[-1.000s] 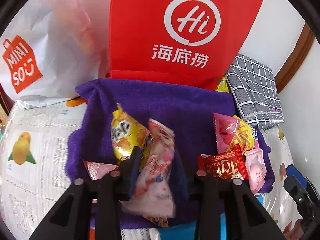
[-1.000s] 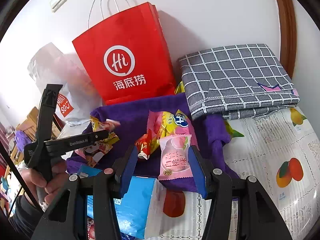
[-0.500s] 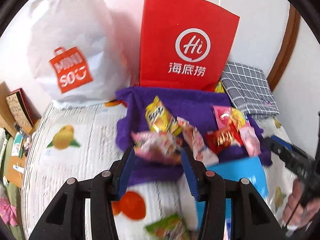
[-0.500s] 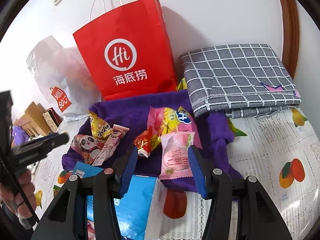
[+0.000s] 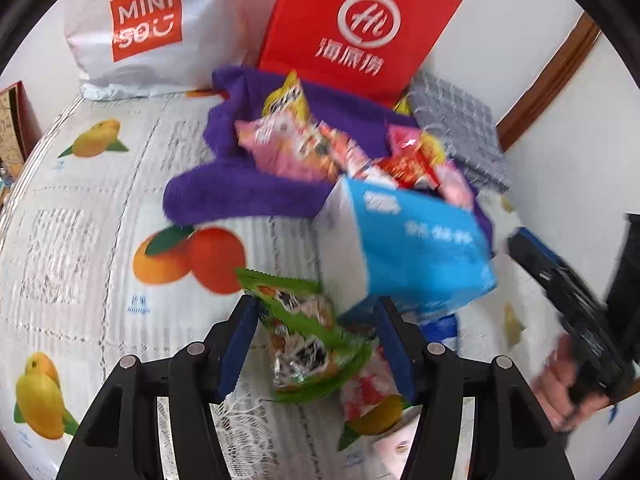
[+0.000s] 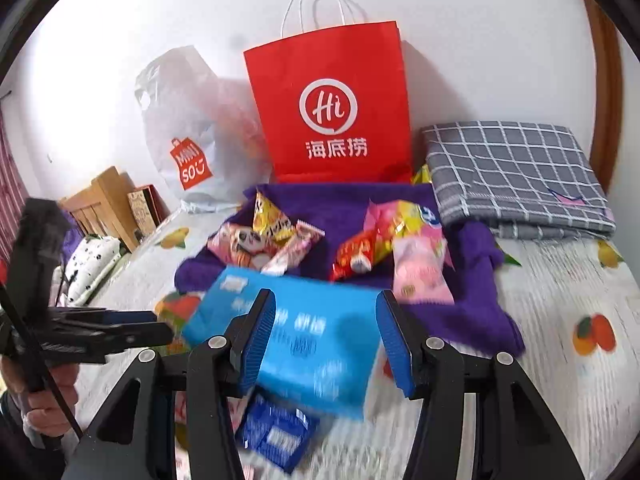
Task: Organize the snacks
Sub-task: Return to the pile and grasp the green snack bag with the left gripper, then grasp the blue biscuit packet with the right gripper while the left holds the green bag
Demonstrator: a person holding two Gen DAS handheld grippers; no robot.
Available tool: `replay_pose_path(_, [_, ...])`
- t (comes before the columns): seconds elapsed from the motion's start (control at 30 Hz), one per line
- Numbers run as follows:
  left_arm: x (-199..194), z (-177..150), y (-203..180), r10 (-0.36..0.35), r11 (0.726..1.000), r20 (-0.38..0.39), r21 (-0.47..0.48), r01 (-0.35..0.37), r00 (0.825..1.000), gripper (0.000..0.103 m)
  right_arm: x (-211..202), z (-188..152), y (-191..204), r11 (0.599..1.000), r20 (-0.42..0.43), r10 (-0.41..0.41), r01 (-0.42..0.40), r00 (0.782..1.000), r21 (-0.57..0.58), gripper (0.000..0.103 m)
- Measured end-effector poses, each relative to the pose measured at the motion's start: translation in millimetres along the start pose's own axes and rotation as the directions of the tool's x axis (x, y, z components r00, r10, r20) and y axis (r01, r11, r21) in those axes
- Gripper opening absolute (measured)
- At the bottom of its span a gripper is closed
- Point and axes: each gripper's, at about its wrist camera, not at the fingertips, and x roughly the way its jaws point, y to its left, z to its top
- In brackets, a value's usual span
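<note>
Your left tongs (image 5: pixel 316 344) are spreading over the green snack packet (image 5: pixel 308 340), which lies between the pads on the fruit-print cloth (image 5: pixel 80 208), just in front of the blue box (image 5: pixel 404 252). The pads don't press on it yet. The view is smeared, so if you close now you could pinch only a crinkled edge and the packet may slide out. A red-and-white packet (image 5: pixel 370 392) sits right against it; clamp too wide and you might drag both.

Your right tongs (image 6: pixel 326 338) stand apart and empty, hovering over the same blue box (image 6: pixel 288 340). They could knock it into the sorted snacks behind it. Those sit on the purple towel (image 6: pixel 460 312): the panda packet (image 6: pixel 240 246) and yellow packet (image 6: pixel 268 216) in one group, the red packet (image 6: pixel 356 254) and pink packet (image 6: pixel 420 272) in another. A shove from the box would muddle them. Both tongs crowd that box, so mind they don't collide.
</note>
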Motion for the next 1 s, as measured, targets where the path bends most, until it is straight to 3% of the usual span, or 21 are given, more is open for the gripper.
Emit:
replay_pose_path(0.13, [8.7, -11.8, -1.9, 0.035, 0.998, -0.025, 0.056, -0.034, 0.999, 0.057, -18.6, -21.6, 10.3, 0.999, -0.012, -0.011, 0.011, 1.0, -0.033, 0.053])
replay_pose_path(0.3, [15.5, -20.2, 1.4, 0.017, 0.998, -0.052, 0.068, -0.013, 0.999, 0.056, -27.6, -41.1, 22.2, 0.999, -0.039, 0.006, -0.008, 0.999, -0.035, 0.053])
replay_pose_path(0.37, [13.6, -21.5, 2.4, 0.026, 0.996, -0.022, 0.085, -0.024, 0.999, 0.053, -28.4, -47.4, 27.7, 0.999, -0.051, 0.016, -0.018, 0.999, -0.037, 0.053])
replay_pose_path(0.43, [12.0, -20.7, 3.7, 0.032, 0.995, 0.003, 0.097, -0.032, 0.999, 0.04, -27.8, -53.0, 32.5, 0.999, -0.062, 0.012, -0.015, 0.998, -0.047, 0.053])
replay_pose_path(0.7, [-1.7, -11.0, 25.5, 0.012, 0.997, 0.094, 0.072, -0.019, 0.995, 0.038, -11.8, -70.5, 31.9, 1.0, -0.156, 0.014, -0.016, 0.988, -0.008, 0.053])
replay_pose_path(0.8, [5.0, -13.9, 29.8, 0.022, 0.998, 0.077, 0.063, -0.027, 0.997, 0.038, -1.5, -71.2, 29.6, 1.0, -0.184, 0.019, -0.014, 0.983, 0.028, 0.054])
replay_pose_path(1.0, [5.5, -16.2, 27.2, 0.032, 0.996, 0.085, 0.076, -0.038, 0.996, 0.038, 24.6, -76.5, 33.8, 0.998, -0.25, -0.048, 0.055, 0.967, 0.024, 0.054])
